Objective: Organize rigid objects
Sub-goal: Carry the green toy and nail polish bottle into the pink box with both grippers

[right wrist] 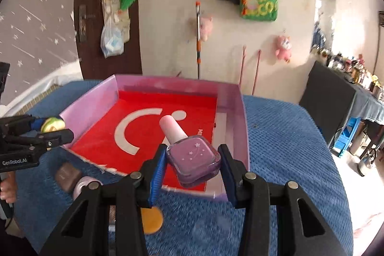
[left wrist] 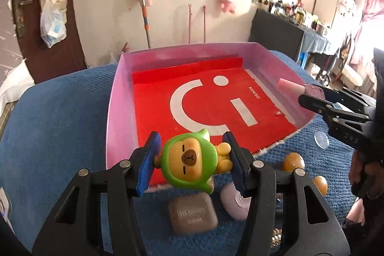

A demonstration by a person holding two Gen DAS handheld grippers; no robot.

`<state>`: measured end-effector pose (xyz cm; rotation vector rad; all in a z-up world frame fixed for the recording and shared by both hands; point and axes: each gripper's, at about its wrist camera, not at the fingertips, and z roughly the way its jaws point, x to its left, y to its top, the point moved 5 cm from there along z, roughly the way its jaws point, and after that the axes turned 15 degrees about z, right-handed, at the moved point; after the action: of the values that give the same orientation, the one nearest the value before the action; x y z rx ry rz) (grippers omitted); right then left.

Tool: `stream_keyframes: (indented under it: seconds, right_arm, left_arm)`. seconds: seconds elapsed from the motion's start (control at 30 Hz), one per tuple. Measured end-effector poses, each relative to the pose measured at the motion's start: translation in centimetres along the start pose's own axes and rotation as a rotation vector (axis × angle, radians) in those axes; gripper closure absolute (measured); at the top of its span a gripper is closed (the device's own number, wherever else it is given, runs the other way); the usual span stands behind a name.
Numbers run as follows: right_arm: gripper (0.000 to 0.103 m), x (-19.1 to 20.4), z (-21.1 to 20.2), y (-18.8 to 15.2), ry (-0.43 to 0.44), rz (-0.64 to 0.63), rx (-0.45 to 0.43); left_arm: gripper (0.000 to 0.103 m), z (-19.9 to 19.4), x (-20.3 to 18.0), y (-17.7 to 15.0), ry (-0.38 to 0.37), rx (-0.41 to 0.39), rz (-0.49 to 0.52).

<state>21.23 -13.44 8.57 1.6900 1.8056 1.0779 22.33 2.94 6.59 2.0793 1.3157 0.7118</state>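
Observation:
My left gripper [left wrist: 192, 160] is shut on a green-hooded bear figurine [left wrist: 189, 160], held above the near edge of a pink box [left wrist: 115, 116] lined with red paper. In the right wrist view that gripper [right wrist: 57, 130] comes in from the left with the figurine [right wrist: 52, 124] at its tip. My right gripper [right wrist: 193, 163] is shut on a purple nail polish bottle [right wrist: 194, 160] with a pink cap, over the box's near right corner [right wrist: 242, 133]. From the left wrist view the right gripper [left wrist: 312, 94] holds the bottle [left wrist: 297, 87] over the box's right wall.
On the blue cloth [left wrist: 60, 112] in front of the box lie a brown rectangular case [left wrist: 192, 216], a lilac round piece [left wrist: 234, 202], amber balls [left wrist: 292, 161] and a clear round lid [left wrist: 321, 139]. A dark cabinet [left wrist: 276, 30] stands at the back right.

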Motion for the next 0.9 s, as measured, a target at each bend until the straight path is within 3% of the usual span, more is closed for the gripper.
stream_keyframes:
  seconds: [0.2,0.43,0.63,0.9]
  right_arm:
    - [0.058,0.0,4.3,0.7,-0.021,-0.047,0.155]
    - [0.057,0.6,7.1,-0.2,-0.068,-0.147,0.296]
    - [0.057,0.8,8.3,-0.4,-0.118,-0.217,0.339]
    - [0.057,1.0,9.3,-0.8,-0.164,-0.289,0.367]
  left_arm:
    - [0.051,4.0,1.0,0.2,-0.042,0.117,0.021]
    - [0.051,6.5,0.1,-0.1,-0.042,0.196,0.102]
    - [0.051,8.1,-0.1,-0.6,-0.061,0.258,0.122]
    - [0.051,8.3,-0.1,-0.6,-0.063,0.262,0.116]
